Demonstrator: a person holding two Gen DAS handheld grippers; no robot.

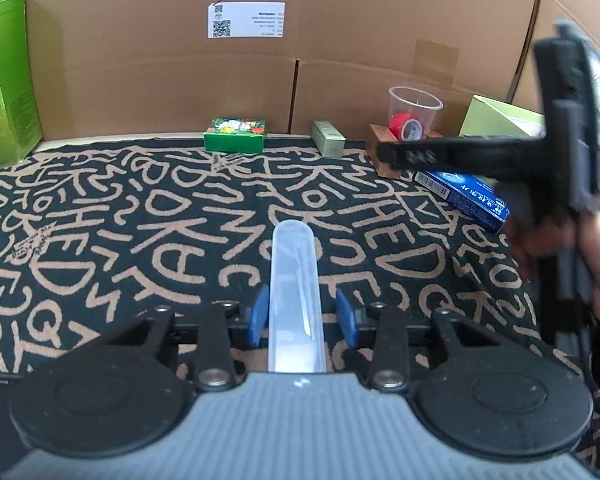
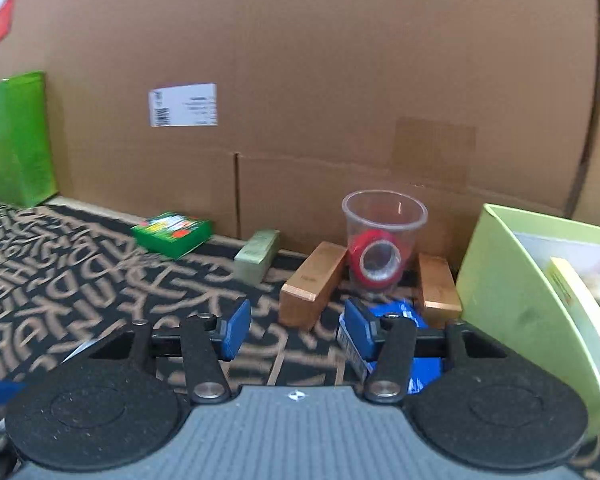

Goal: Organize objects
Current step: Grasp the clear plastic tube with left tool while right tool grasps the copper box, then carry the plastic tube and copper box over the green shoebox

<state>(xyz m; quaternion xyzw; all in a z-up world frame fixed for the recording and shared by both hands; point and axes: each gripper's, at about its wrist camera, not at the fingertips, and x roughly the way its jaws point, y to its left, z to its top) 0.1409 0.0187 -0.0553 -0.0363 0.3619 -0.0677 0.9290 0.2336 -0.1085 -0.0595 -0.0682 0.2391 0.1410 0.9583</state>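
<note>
My left gripper (image 1: 302,312) holds a clear plastic tube (image 1: 295,280) between its blue pads; the tube points forward above the patterned mat (image 1: 140,220). My right gripper (image 2: 296,330) is open and empty, low over the mat, in front of two wooden blocks (image 2: 312,284). A clear cup (image 2: 382,232) with a red tape roll (image 2: 374,262) inside stands between the blocks. A blue box (image 2: 400,316) lies under the right finger. The right gripper's body (image 1: 572,132) shows blurred at the right of the left wrist view.
A small green box (image 1: 235,135) and a pale green box (image 1: 328,138) lie by the cardboard wall (image 1: 180,80). A tall green box (image 1: 4,88) stands at the far left. A light green bin (image 2: 540,292) with papers sits at the right.
</note>
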